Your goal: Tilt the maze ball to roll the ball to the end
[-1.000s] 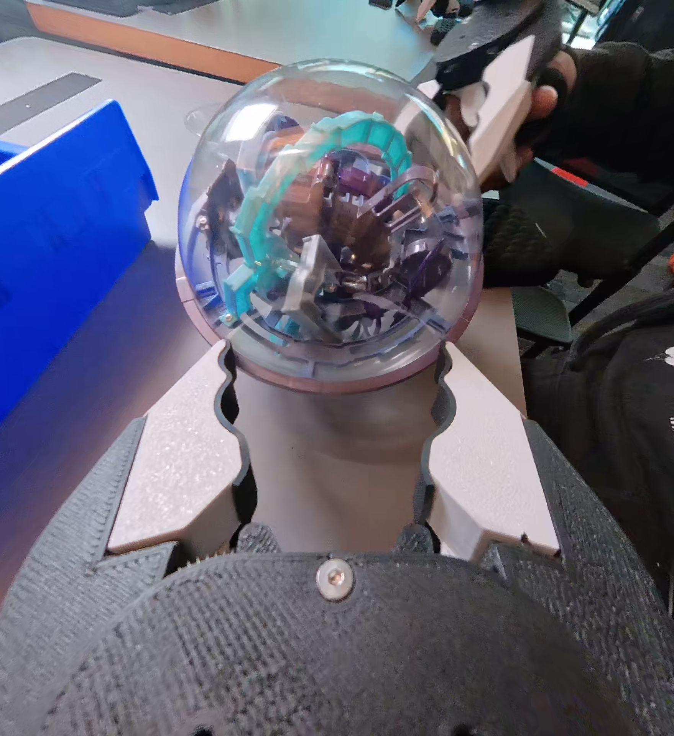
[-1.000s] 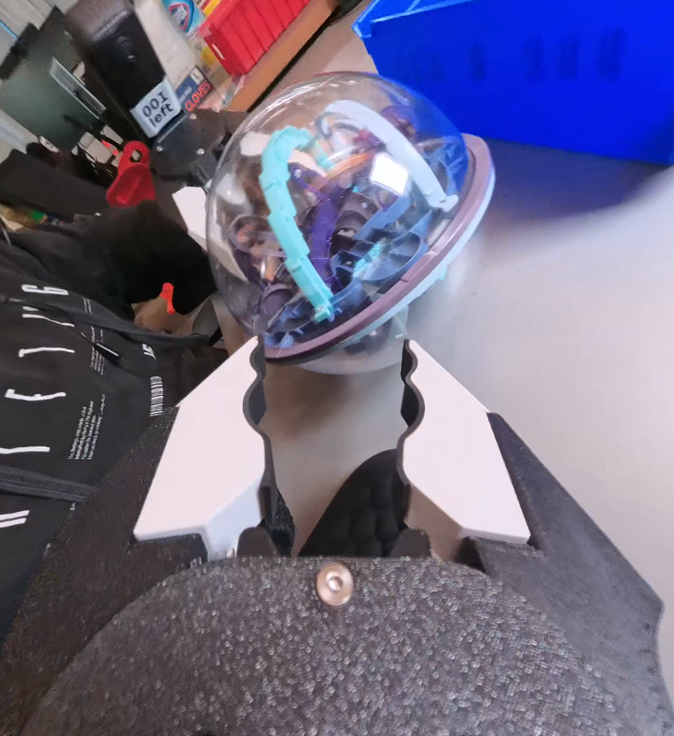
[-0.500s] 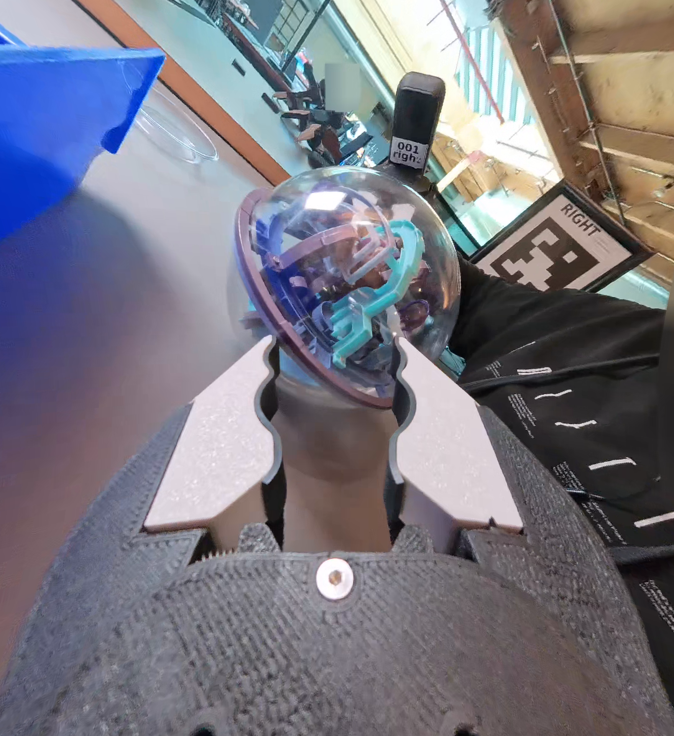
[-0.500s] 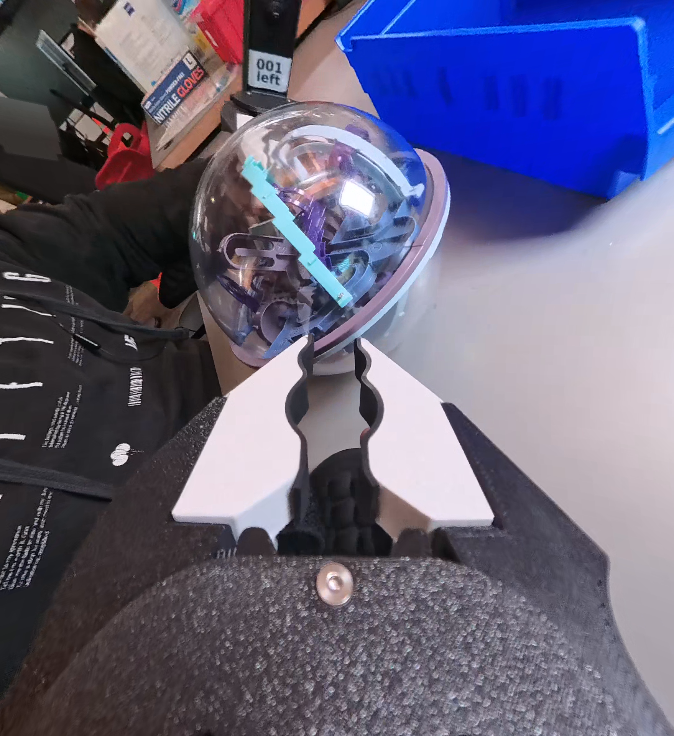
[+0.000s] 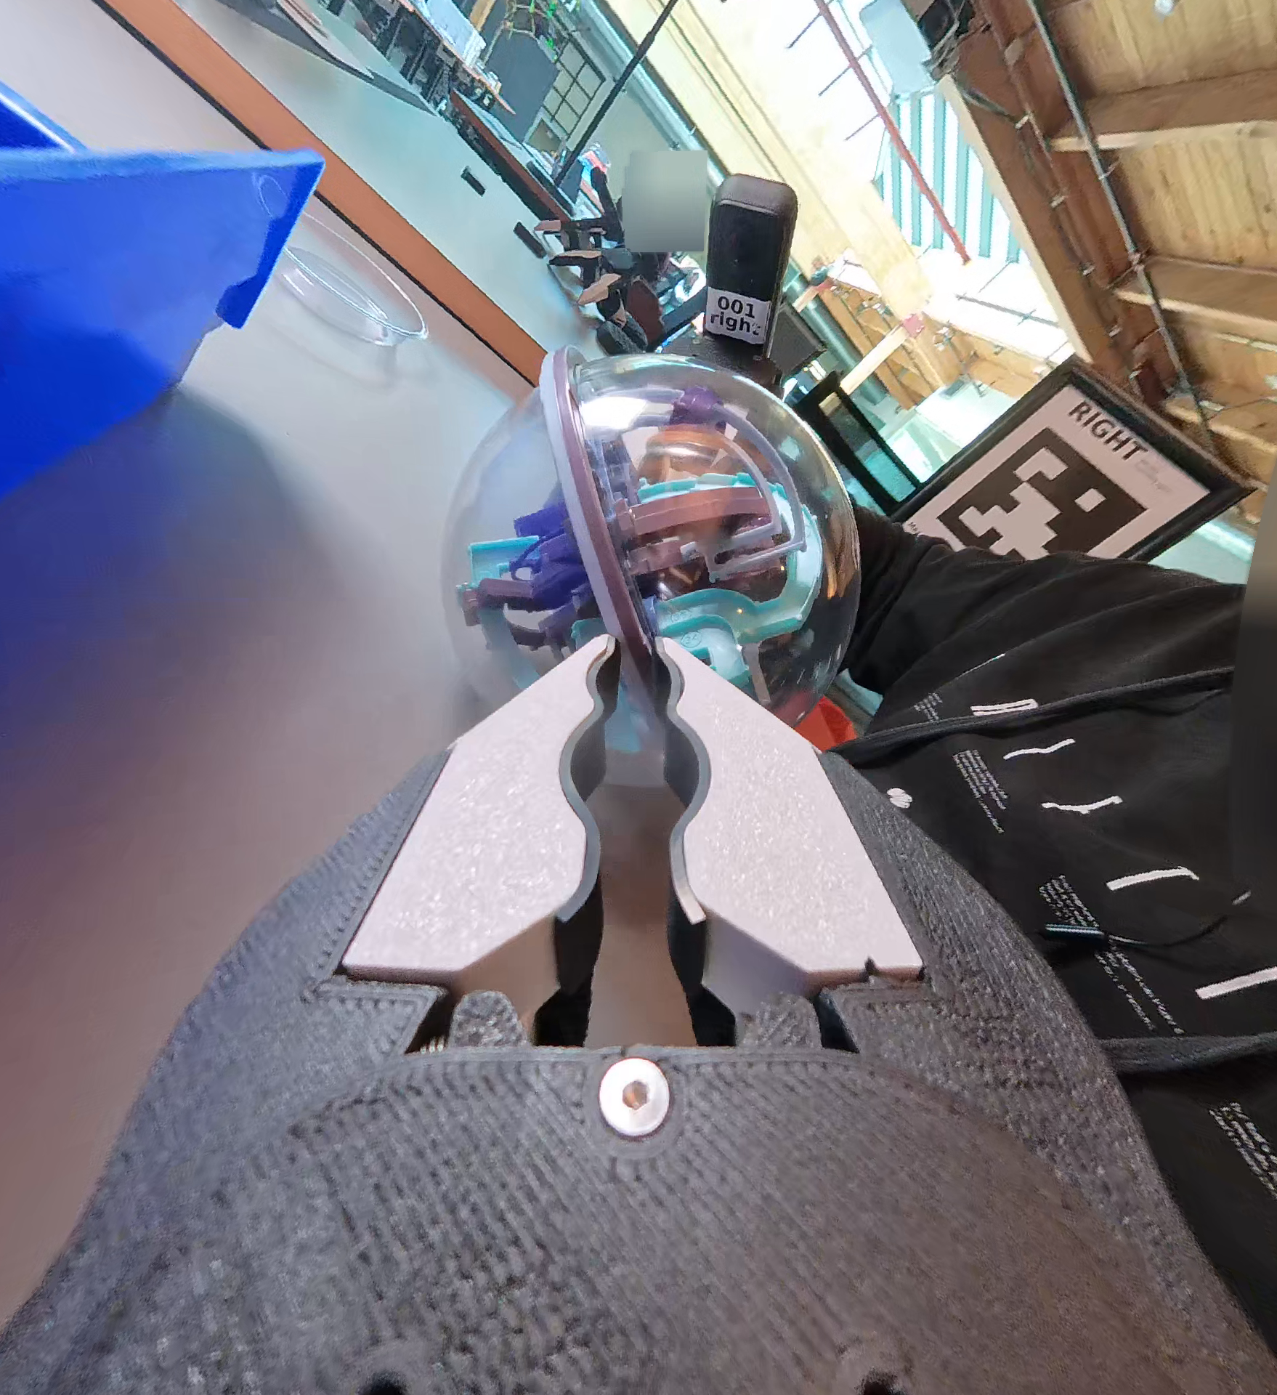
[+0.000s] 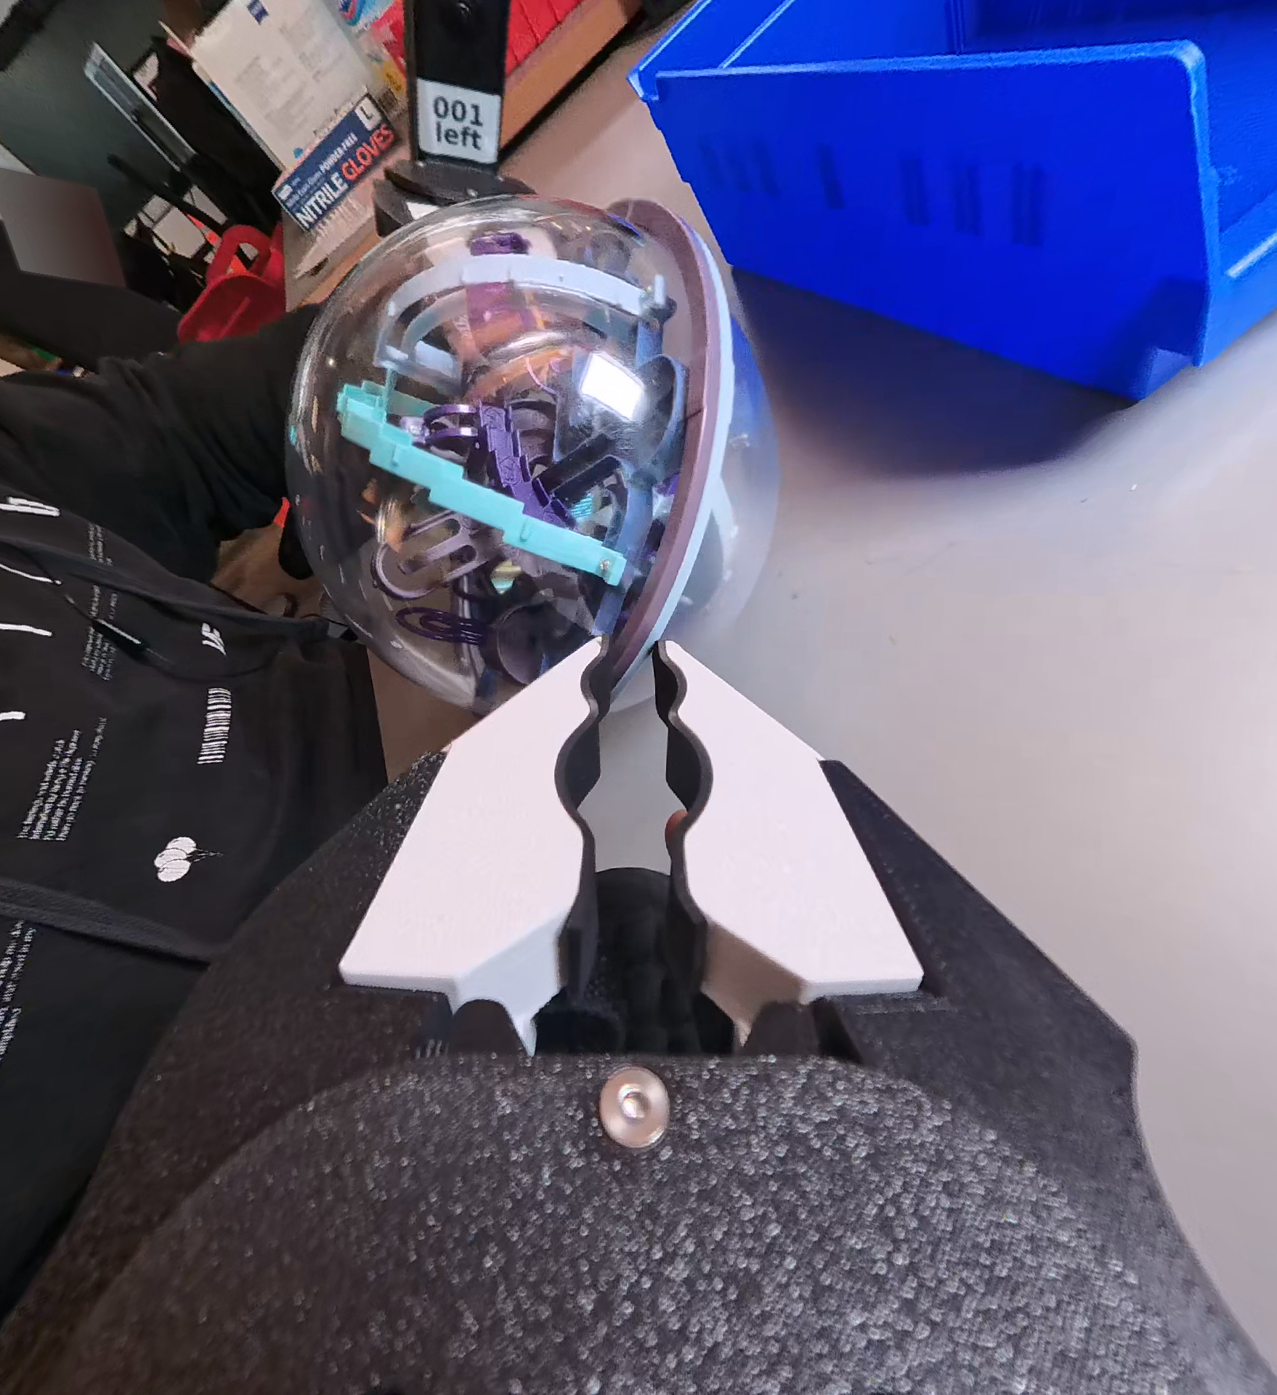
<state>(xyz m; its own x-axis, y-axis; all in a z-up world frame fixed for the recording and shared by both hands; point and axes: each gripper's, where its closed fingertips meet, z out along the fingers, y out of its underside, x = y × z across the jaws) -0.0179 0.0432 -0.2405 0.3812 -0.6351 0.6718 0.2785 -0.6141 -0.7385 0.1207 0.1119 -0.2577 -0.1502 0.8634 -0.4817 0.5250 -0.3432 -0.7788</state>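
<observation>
Maze ball [image 5: 650, 528] up off the bench [image 5: 167, 755], in the middle of both views, turned on its side so the purple rim [image 5: 590, 513] runs up and down. Held from two sides at once. Left gripper [image 5: 637, 651] pinched tight on the rim at the bottom of the ball, tips nearly together with just the thin rim between. Right gripper [image 6: 629, 655] pinched on the same rim the same way, seen in the lower middle of the right wrist view. Clear shell full of teal, purple and grey tracks [image 6: 484, 483]. Little ball inside too small to pick out, so no telling where on the track it sits or how near the end.

Blue bin [image 6: 998, 189] in the upper right of the right wrist view, well apart from the ball.

Done so far, judging by this: ball picked up, gripped well, tilted over. Left to do, most likely: more slow tipping to walk the little ball along to the end. Too fast a tilt could drop it off the track.
</observation>
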